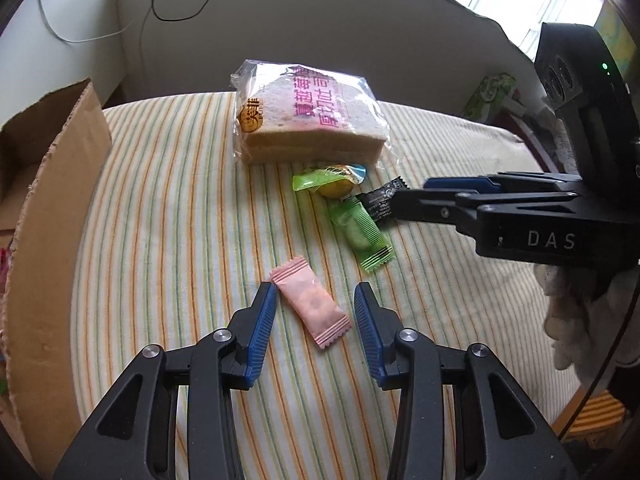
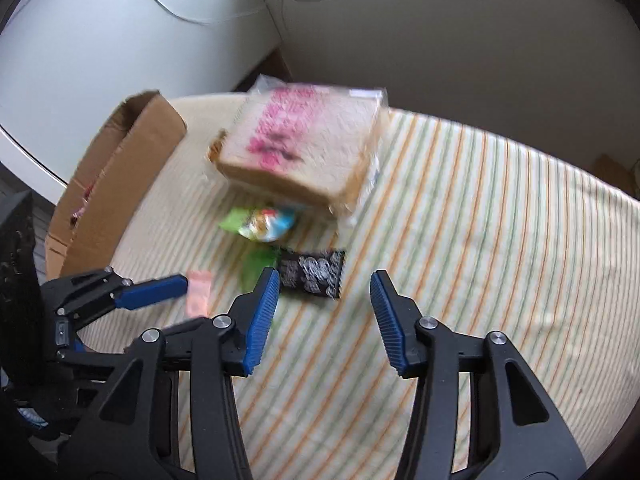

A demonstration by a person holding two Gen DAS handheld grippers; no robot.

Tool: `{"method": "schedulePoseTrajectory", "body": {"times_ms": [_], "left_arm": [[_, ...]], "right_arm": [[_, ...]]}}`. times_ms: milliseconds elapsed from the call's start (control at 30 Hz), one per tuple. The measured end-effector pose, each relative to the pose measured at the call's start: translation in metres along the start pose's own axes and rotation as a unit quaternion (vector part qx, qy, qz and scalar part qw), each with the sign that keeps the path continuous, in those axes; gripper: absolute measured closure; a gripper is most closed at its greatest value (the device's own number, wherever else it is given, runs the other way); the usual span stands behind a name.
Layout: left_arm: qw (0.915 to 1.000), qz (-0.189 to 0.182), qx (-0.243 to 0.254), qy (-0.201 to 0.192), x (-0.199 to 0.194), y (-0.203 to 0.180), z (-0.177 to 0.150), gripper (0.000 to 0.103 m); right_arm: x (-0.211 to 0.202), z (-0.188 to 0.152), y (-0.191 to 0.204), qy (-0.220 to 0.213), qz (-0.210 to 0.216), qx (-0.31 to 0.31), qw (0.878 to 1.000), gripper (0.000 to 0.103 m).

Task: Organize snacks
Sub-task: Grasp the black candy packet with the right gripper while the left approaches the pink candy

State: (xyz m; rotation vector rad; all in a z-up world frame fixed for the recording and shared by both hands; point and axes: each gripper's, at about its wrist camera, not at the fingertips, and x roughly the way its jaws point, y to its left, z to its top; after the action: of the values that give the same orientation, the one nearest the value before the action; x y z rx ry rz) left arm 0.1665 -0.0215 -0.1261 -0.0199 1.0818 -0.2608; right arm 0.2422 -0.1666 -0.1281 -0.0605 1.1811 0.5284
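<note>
The left claw [image 1: 316, 304] stands released over the striped cloth [image 1: 180, 240] on the counter, its blue pads apart on either side of a pink candy wrapper [image 1: 310, 306] that lies flat and slantwise between them; the left pad is just beside the wrapper's near-left edge, though whether it touches cannot be told, and the right pad stands clear of it. The right claw [image 2: 324, 296] is likewise released, with nothing between its pads; a black snack packet [image 2: 312, 278] lies on the cloth just beyond its tips, nearer the left pad. In the left wrist view that claw comes in from the right with its tips over the black packet, though contact cannot be judged. Just beside the black packet lies a green wrapped sweet [image 1: 362, 236], and beyond that a small heap of green, yellow and blue wrappers [image 1: 330, 180], close against the front of a bagged loaf of sliced bread [image 1: 308, 116] printed in pink, which lies flat farther back on the cloth. At the left edge of the counter stands an open cardboard box [image 1: 52, 208] with its flap up; something pink and red shows inside, too hidden to name. A cloth-covered hand [image 1: 568, 320] shows beneath the right tool's body.
</note>
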Motion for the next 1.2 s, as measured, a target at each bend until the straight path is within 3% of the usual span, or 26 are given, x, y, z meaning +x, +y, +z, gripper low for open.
{"method": "schedulePoseTrajectory", "body": {"times_ms": [133, 233, 400, 500, 667, 767, 833, 900, 1200], "left_arm": [[0.9996, 0.027, -0.007, 0.003, 0.003, -0.011, 0.000, 0.064], [0.9993, 0.036, -0.007, 0.007, 0.003, -0.016, 0.001, 0.064], [0.9994, 0.010, -0.025, 0.021, 0.002, -0.007, 0.005, 0.064], [0.9984, -0.007, -0.047, 0.032, 0.002, 0.002, 0.008, 0.064], [0.9981, -0.011, -0.047, 0.038, 0.002, 0.004, 0.008, 0.064], [0.9984, -0.003, -0.035, 0.045, 0.000, 0.008, 0.007, 0.069], [0.9984, 0.001, -0.027, 0.049, -0.001, 0.013, 0.005, 0.078], [0.9983, -0.002, -0.026, 0.052, -0.002, 0.018, 0.007, 0.079], [0.9958, -0.023, -0.053, 0.070, -0.010, 0.021, 0.003, 0.078]], "right_arm": [[0.004, 0.005, 0.007, 0.021, -0.039, -0.011, 0.999, 0.053], [0.003, 0.010, 0.007, 0.022, -0.019, 0.003, 1.000, 0.053], [-0.006, 0.021, -0.002, 0.000, 0.041, 0.030, 0.999, 0.053], [-0.001, 0.029, 0.002, 0.016, 0.049, 0.006, 0.999, 0.067], [0.019, 0.040, 0.010, 0.051, 0.043, -0.027, 0.997, 0.068], [0.021, 0.038, 0.012, 0.064, 0.040, -0.032, 0.997, 0.068], [0.024, 0.036, 0.014, 0.080, 0.051, -0.027, 0.995, 0.068], [0.021, 0.028, 0.010, 0.089, 0.052, -0.030, 0.994, 0.067], [0.005, 0.022, 0.008, 0.089, 0.029, -0.080, 0.992, 0.067]]}}
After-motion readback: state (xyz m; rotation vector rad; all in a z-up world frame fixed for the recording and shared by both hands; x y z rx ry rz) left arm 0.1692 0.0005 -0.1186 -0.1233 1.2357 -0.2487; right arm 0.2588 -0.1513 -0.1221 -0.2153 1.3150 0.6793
